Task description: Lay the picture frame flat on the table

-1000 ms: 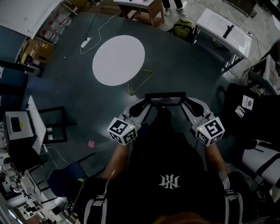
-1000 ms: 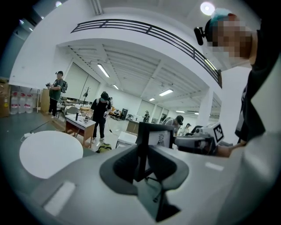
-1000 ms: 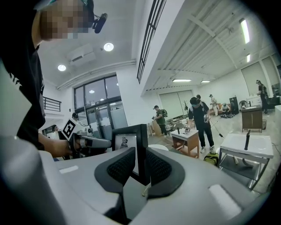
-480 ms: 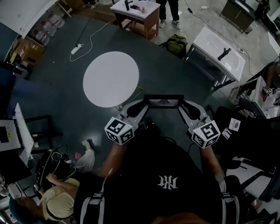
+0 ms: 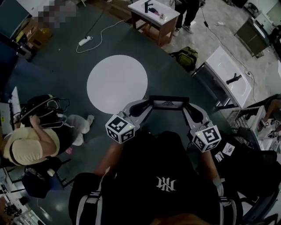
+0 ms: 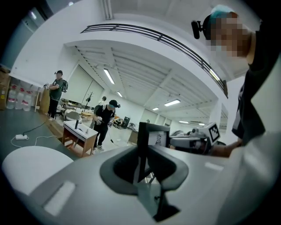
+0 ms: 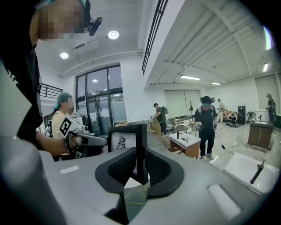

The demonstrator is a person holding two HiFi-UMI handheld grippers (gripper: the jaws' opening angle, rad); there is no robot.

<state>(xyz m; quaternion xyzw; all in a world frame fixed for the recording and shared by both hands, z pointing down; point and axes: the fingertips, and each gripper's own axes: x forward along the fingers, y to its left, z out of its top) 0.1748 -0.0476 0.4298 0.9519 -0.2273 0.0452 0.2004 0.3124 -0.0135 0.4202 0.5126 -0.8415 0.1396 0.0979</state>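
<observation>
A black picture frame (image 5: 167, 103) hangs upright in the air in front of my chest, held by its two side edges. My left gripper (image 5: 148, 106) is shut on its left edge and my right gripper (image 5: 186, 107) on its right edge. In the left gripper view the frame's edge (image 6: 141, 147) stands between the dark pads, with its picture (image 6: 158, 138) behind. The right gripper view has the frame (image 7: 127, 141) clamped the same way. A round white table (image 5: 117, 83) stands just ahead and to the left of the frame.
A person in a yellow top (image 5: 30, 144) sits low at the left with cables beside them. Farther off are a small wooden table (image 5: 156, 13), a green backpack (image 5: 186, 57), a long white table (image 5: 228, 74) at the right and a power strip (image 5: 84, 41).
Both grippers keep their hold on the frame while I move across the floor. The round table has shifted in view, and the person in yellow has come fully into sight at the left.
</observation>
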